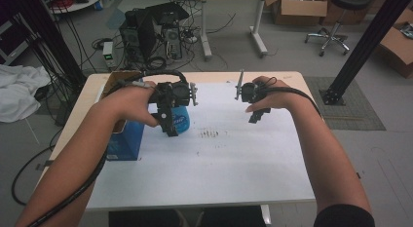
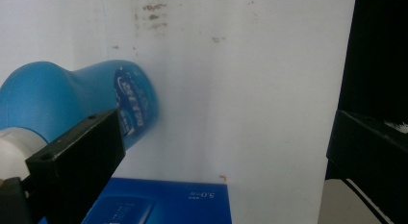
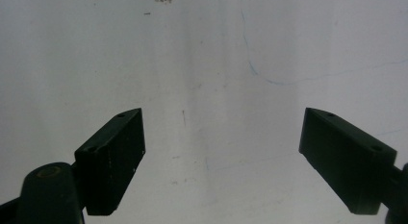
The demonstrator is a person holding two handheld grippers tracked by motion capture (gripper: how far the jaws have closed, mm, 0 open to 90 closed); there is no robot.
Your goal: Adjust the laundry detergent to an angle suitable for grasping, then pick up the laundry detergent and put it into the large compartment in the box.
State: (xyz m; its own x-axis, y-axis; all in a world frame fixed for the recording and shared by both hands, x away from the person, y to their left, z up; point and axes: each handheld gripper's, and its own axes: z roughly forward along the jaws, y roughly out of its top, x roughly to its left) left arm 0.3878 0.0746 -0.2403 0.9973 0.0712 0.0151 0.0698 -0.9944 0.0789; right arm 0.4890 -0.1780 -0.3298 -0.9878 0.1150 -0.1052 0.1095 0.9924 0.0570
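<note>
White tabletop (image 1: 234, 168), matte and flat, flecked with a few dark stains (image 1: 209, 134) and faint pen lines; cluttered floor with computer towers and cables beyond.

Left gripper (image 2: 221, 137) spread wide, nothing pinched. Blue bottle (image 2: 72, 96) just beside and past its left jaw, mostly outside the gap, with the labelled end poking a little way into it. Whether touching that jaw or barely apart: cannot tell. Blue carton (image 2: 163, 205) close beneath the jaws in the left gripper view, next to the bottle.

Right gripper (image 3: 221, 132) also spread wide and empty, well apart from the bottle, with bare tabletop ahead of it.

Risks, as judgement:
- Closing now likely catches only the bottle's end or misses it, since most of the body sits off-centre to the left jaw.
- Smooth rounded plastic against hard flat jaws: prone to squirting out sideways or rolling across the slick top.
- Nudging with the jaw's outer face could push the bottle into the carton or shove the carton along.
- Waisted shape means an uneven grip, so a pinch on the slope may slide toward the narrow part.

Materials and shapes: bottle of glossy blue plastic, bulbous with a pinched waist, dark oval label (image 2: 134, 101), white cap (image 2: 12, 152) at the near end. Carton of printed card, sharp-edged, boxy. Jaws black, blocky, with small screw holes.
</note>
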